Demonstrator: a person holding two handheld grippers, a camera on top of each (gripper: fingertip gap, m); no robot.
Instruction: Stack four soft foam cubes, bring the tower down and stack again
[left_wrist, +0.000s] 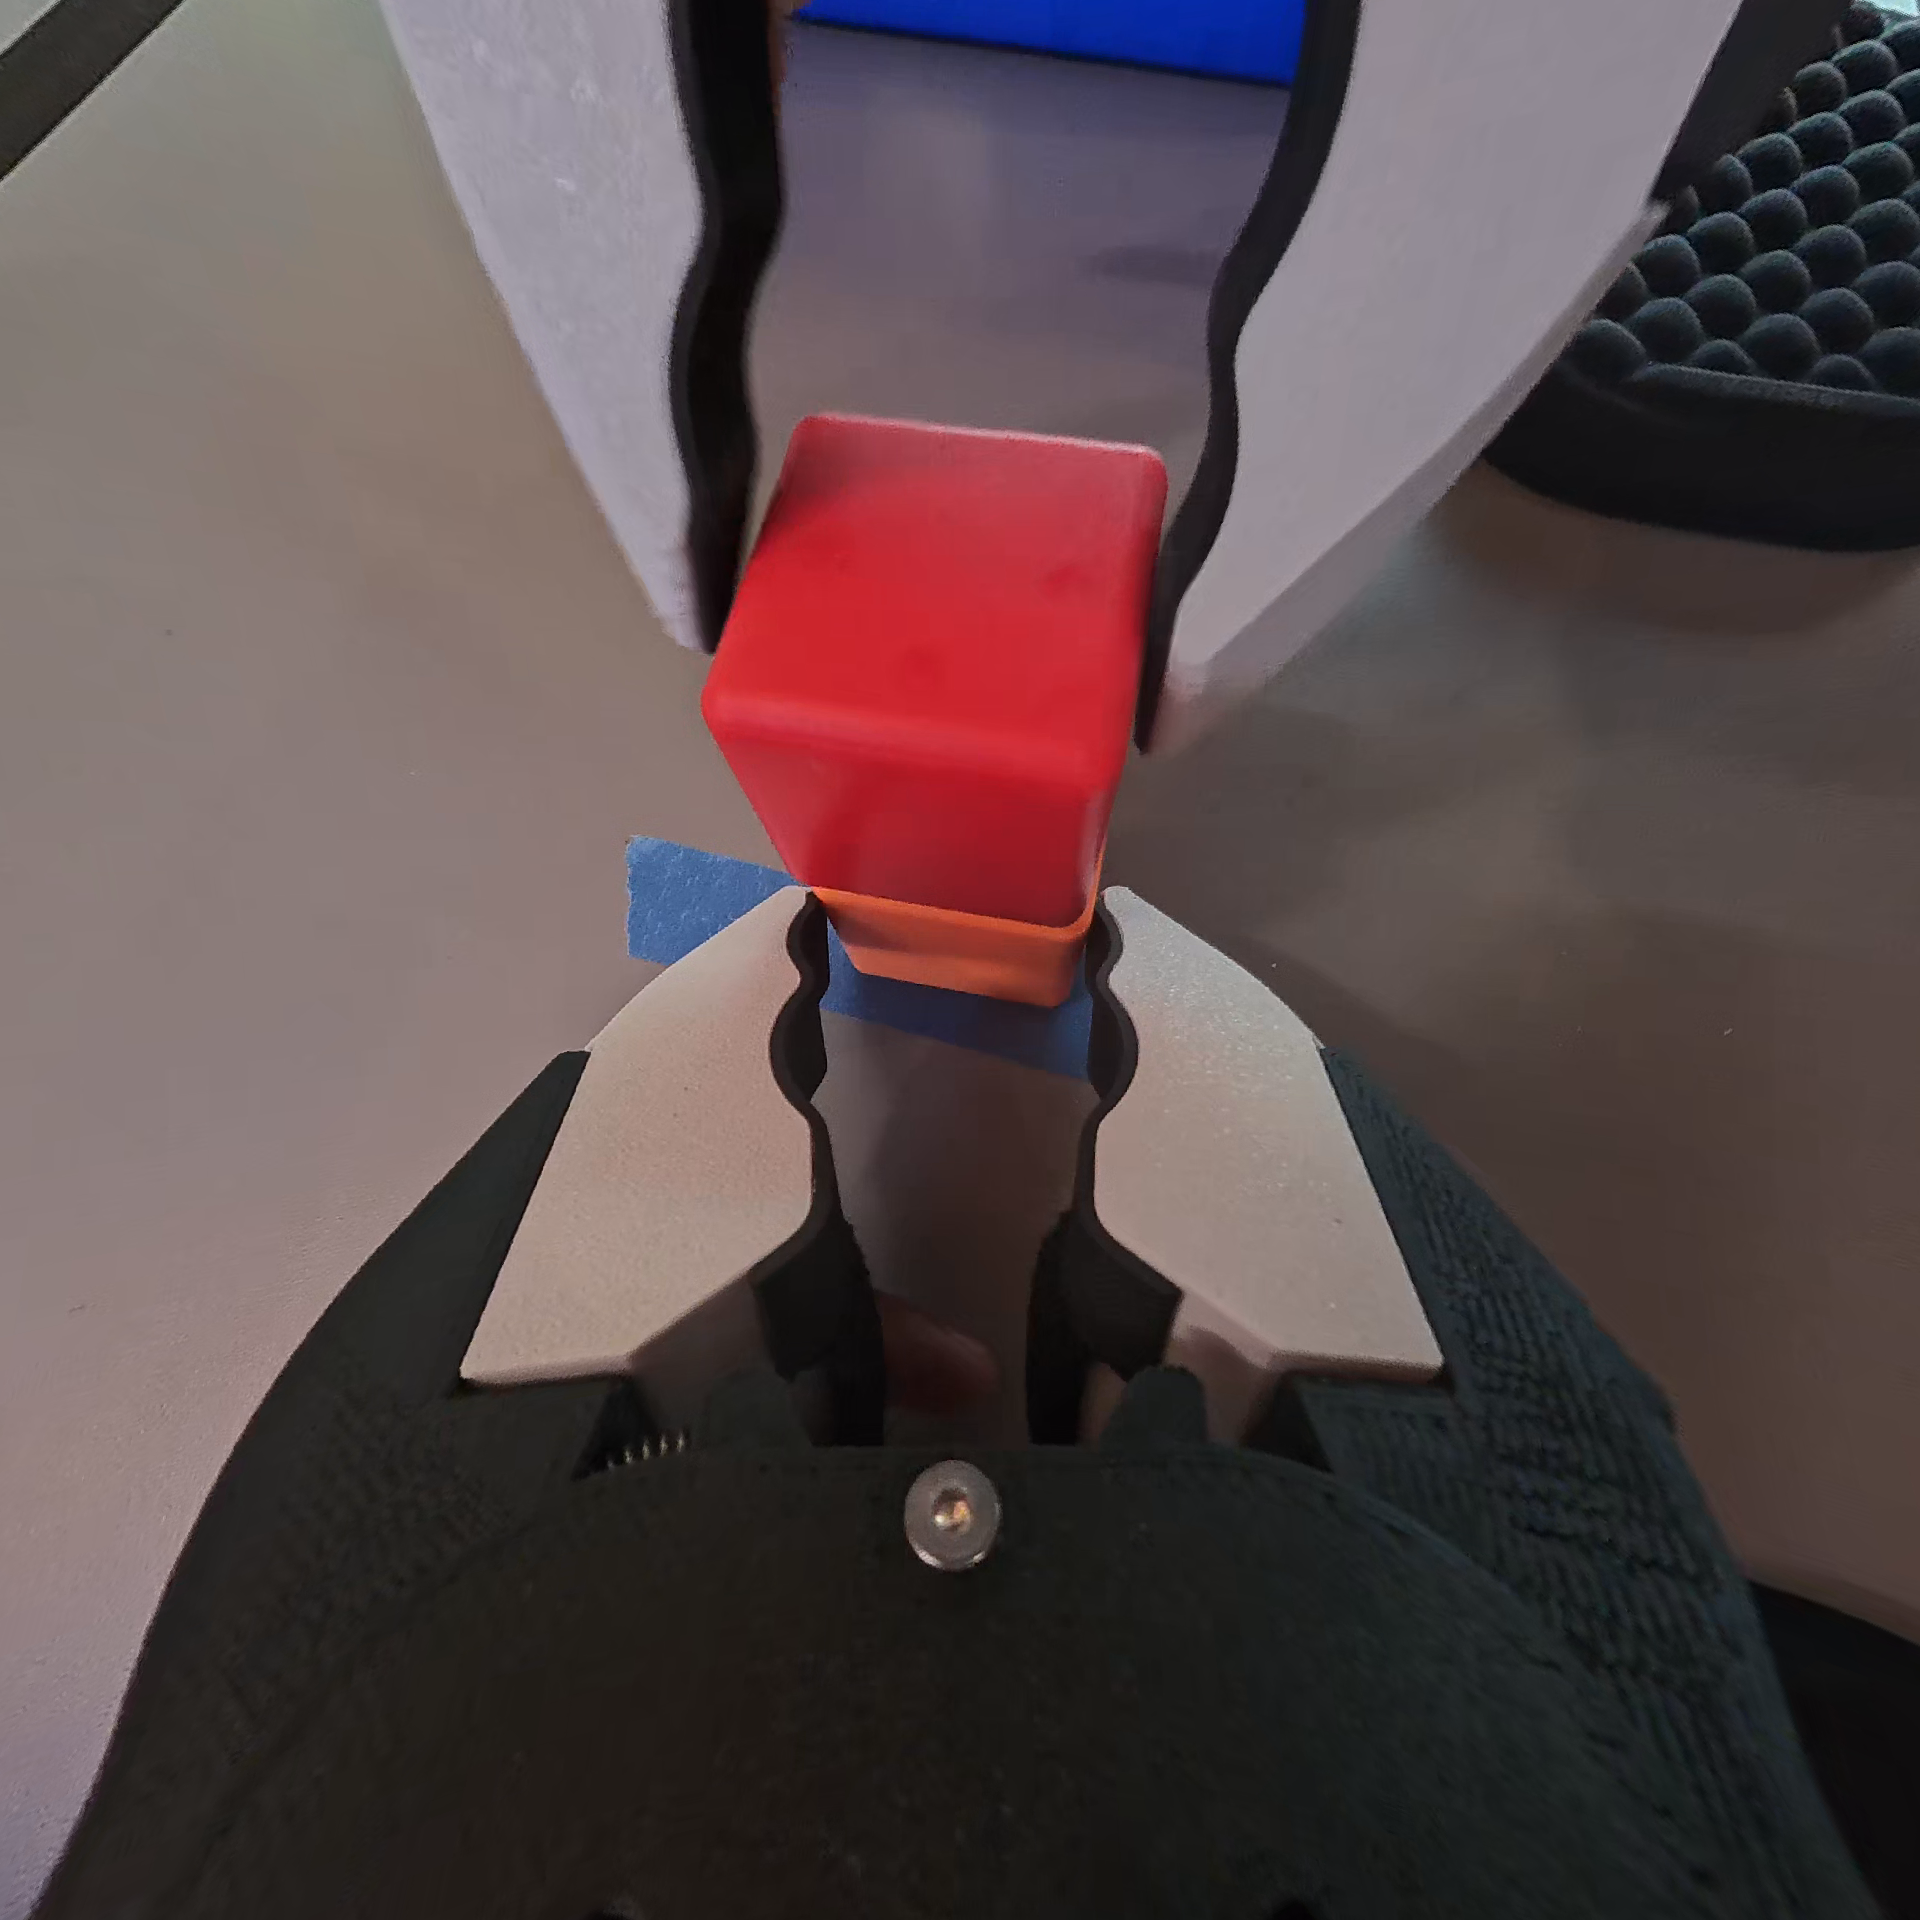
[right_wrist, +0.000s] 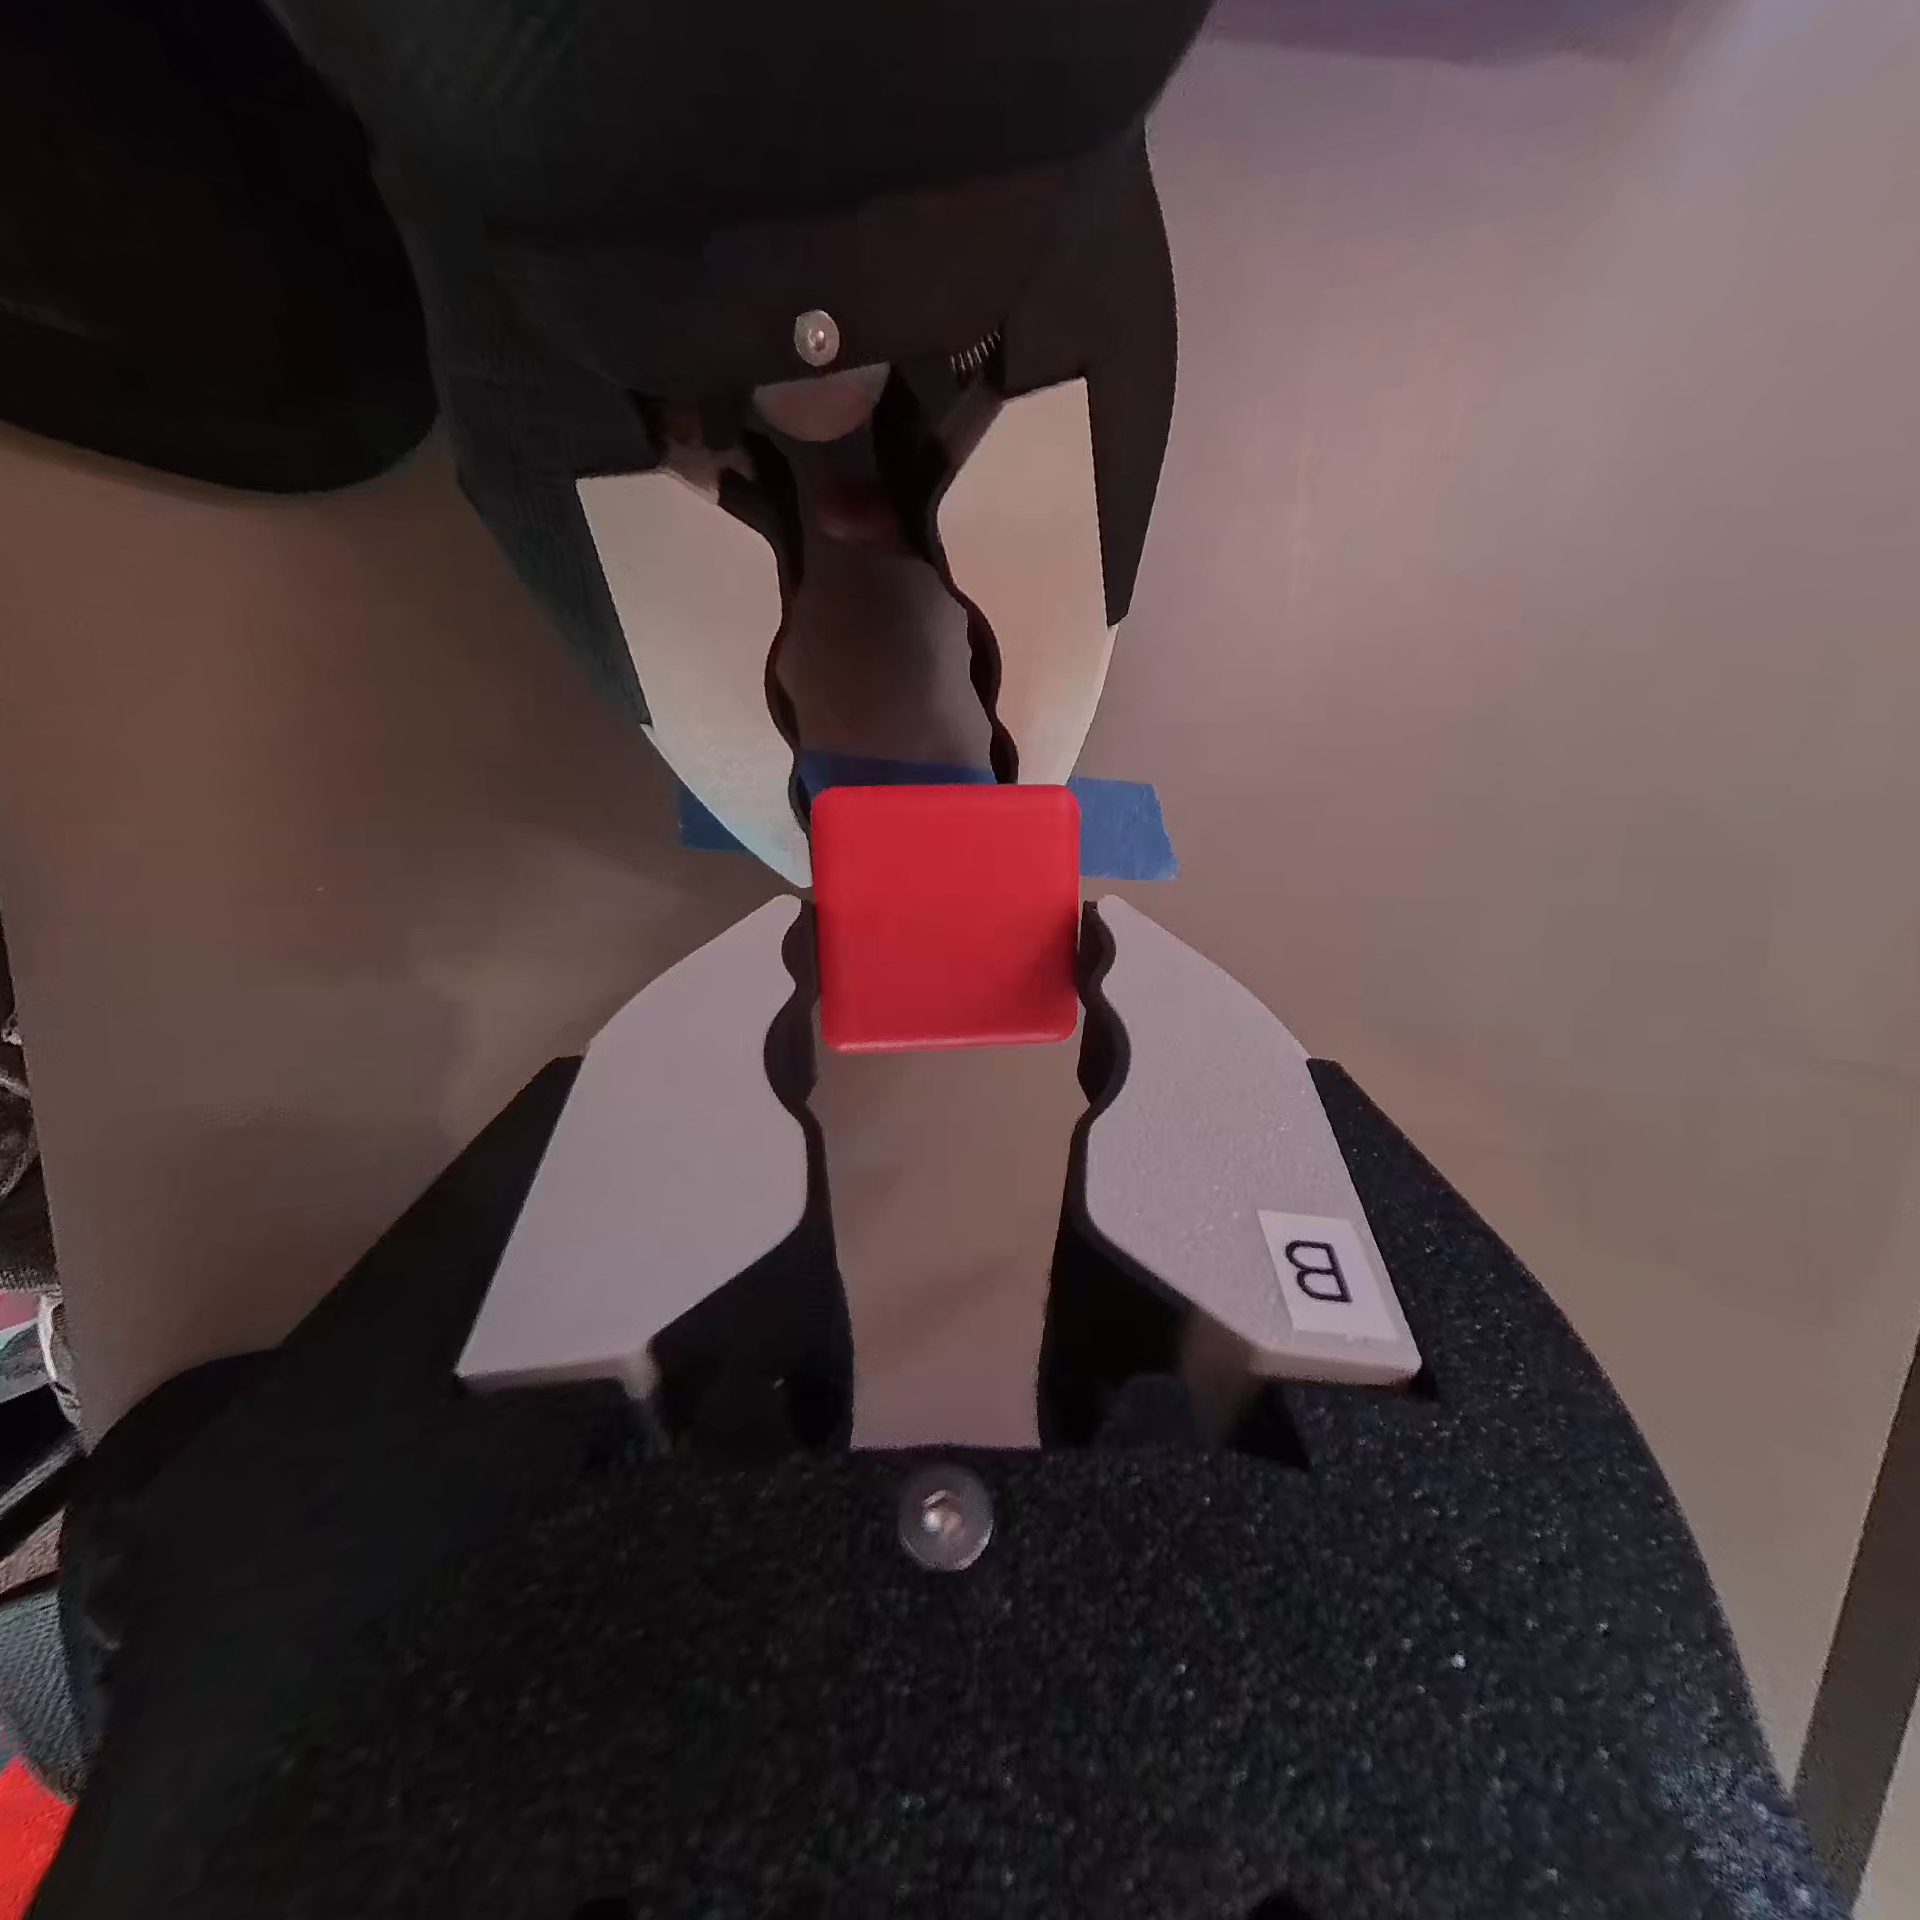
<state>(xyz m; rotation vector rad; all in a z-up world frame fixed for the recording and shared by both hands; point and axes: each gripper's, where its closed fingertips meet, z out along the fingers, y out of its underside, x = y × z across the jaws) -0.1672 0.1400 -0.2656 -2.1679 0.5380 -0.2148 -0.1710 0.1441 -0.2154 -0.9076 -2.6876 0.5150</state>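
right wrist view — white label (right_wrist: 1327, 1272), right gripper (right_wrist: 945, 971)

The red cube (left_wrist: 914, 665) sat squarely on the orange cube (left_wrist: 961, 956), a 2-block stack. A blue cube (left_wrist: 1049, 42) lay well behind them.

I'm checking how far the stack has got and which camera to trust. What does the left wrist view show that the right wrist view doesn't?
Only the left wrist view shows the orange cube under the red cube, plus a blue block at the far edge and a dimpled black pad.

Only the right wrist view shows the sticker on the right gripper's finger and the clutter at the left edge.

Both show the red cube between the right gripper, the left gripper flanking the stack lower down, the blue tape and the table.
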